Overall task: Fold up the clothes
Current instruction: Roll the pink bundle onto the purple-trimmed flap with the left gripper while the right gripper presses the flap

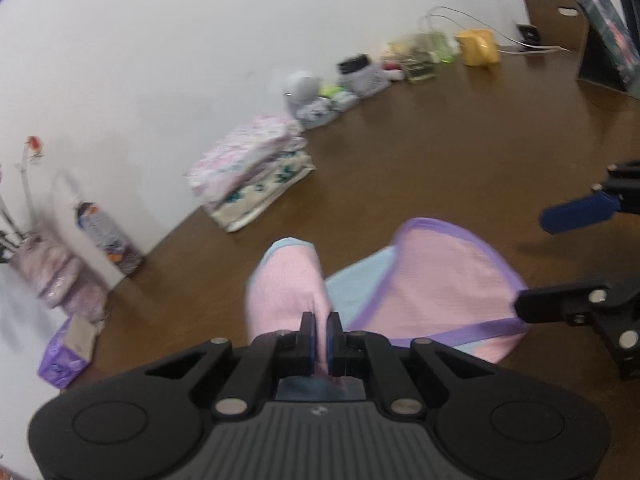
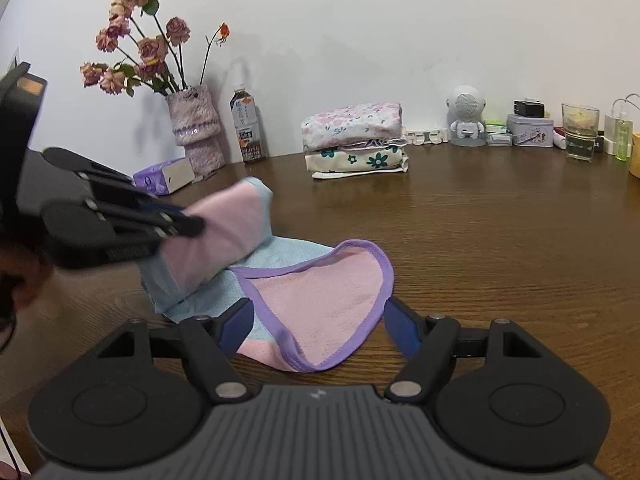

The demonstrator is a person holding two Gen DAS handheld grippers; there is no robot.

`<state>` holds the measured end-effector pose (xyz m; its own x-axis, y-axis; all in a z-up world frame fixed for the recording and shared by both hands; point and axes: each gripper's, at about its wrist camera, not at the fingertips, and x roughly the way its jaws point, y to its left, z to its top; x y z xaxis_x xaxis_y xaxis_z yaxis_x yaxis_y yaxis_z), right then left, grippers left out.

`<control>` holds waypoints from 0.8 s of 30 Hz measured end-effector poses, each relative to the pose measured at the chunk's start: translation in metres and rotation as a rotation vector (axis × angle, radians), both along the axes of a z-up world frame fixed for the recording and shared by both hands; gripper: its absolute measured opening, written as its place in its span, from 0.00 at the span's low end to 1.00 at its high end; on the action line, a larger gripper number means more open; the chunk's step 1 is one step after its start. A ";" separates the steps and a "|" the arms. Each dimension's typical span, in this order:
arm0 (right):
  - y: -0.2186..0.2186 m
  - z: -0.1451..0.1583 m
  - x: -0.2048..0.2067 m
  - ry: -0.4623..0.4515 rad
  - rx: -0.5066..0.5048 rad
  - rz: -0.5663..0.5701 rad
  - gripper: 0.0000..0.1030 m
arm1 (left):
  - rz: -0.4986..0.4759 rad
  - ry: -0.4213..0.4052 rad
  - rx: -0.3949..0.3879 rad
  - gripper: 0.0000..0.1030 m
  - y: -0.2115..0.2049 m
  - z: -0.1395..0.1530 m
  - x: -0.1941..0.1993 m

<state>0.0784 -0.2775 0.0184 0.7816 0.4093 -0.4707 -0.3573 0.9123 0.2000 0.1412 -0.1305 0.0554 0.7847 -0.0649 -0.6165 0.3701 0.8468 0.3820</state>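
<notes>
Bottle (image 2: pixel 247 128) label too small to read — left view motion-blurred; frame (image 1: pixel 608 40) cut off at edge.

Black tongs (image 2: pixel 318 326), blue pads (image 2: pixel 400 328), silver screws.

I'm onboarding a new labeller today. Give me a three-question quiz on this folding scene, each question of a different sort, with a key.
1. True or false: the left hand-held gripper is shut on the pink garment.
2. Multiple choice: the right hand-held gripper is A) open, B) shut on the garment, C) out of view.
3. Fill in: the folded stack of clothes sits between the bottle and the white ____ figure.

Key: 1 true; 2 A; 3 robot.
</notes>
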 end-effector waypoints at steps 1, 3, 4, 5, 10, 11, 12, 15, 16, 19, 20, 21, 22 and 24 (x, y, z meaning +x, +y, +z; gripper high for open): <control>-0.003 0.000 -0.001 -0.001 0.003 -0.005 0.71 | -0.009 0.007 -0.019 0.09 -0.003 -0.001 -0.002; -0.008 0.000 -0.004 0.000 0.006 -0.015 0.71 | -0.026 0.022 -0.056 0.12 -0.010 -0.004 -0.006; -0.011 0.000 -0.005 0.000 0.006 -0.020 0.71 | -0.035 0.030 -0.075 0.13 -0.013 -0.006 -0.008; -0.014 -0.001 -0.006 0.002 0.005 -0.026 0.71 | -0.043 0.037 -0.094 0.14 -0.017 -0.007 -0.010; -0.021 -0.006 -0.008 0.021 0.004 -0.055 0.71 | 0.022 0.012 -0.262 0.27 0.025 0.014 -0.028; -0.020 -0.007 -0.008 0.024 0.005 -0.056 0.71 | 0.044 0.005 -0.278 0.28 0.036 0.017 -0.030; -0.019 -0.008 -0.008 0.027 0.005 -0.055 0.71 | 0.064 0.005 -0.291 0.30 0.047 0.016 -0.032; -0.006 -0.007 -0.007 0.032 -0.002 -0.027 0.71 | 0.115 0.022 -0.331 0.34 0.079 0.010 -0.036; -0.001 -0.007 -0.007 0.033 -0.006 -0.016 0.71 | 0.113 0.037 -0.347 0.36 0.087 0.007 -0.038; 0.018 -0.006 -0.009 0.035 -0.017 0.035 0.71 | 0.080 0.066 -0.354 0.44 0.096 -0.003 -0.039; 0.026 -0.006 -0.010 0.035 -0.022 0.053 0.71 | 0.065 0.068 -0.344 0.45 0.095 -0.007 -0.039; 0.033 -0.005 -0.010 0.037 -0.031 0.064 0.71 | 0.051 0.071 -0.334 0.45 0.095 -0.010 -0.039; 0.037 -0.006 -0.009 0.040 -0.041 0.061 0.71 | 0.037 0.073 -0.324 0.45 0.094 -0.014 -0.038; 0.047 -0.007 -0.006 0.047 -0.062 0.055 0.71 | 0.009 0.078 -0.303 0.45 0.093 -0.021 -0.038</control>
<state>0.0722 -0.2302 0.0113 0.7353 0.4200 -0.5319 -0.3988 0.9027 0.1614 0.1031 -0.0378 0.0342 0.7370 -0.2487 -0.6285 0.3808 0.9210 0.0822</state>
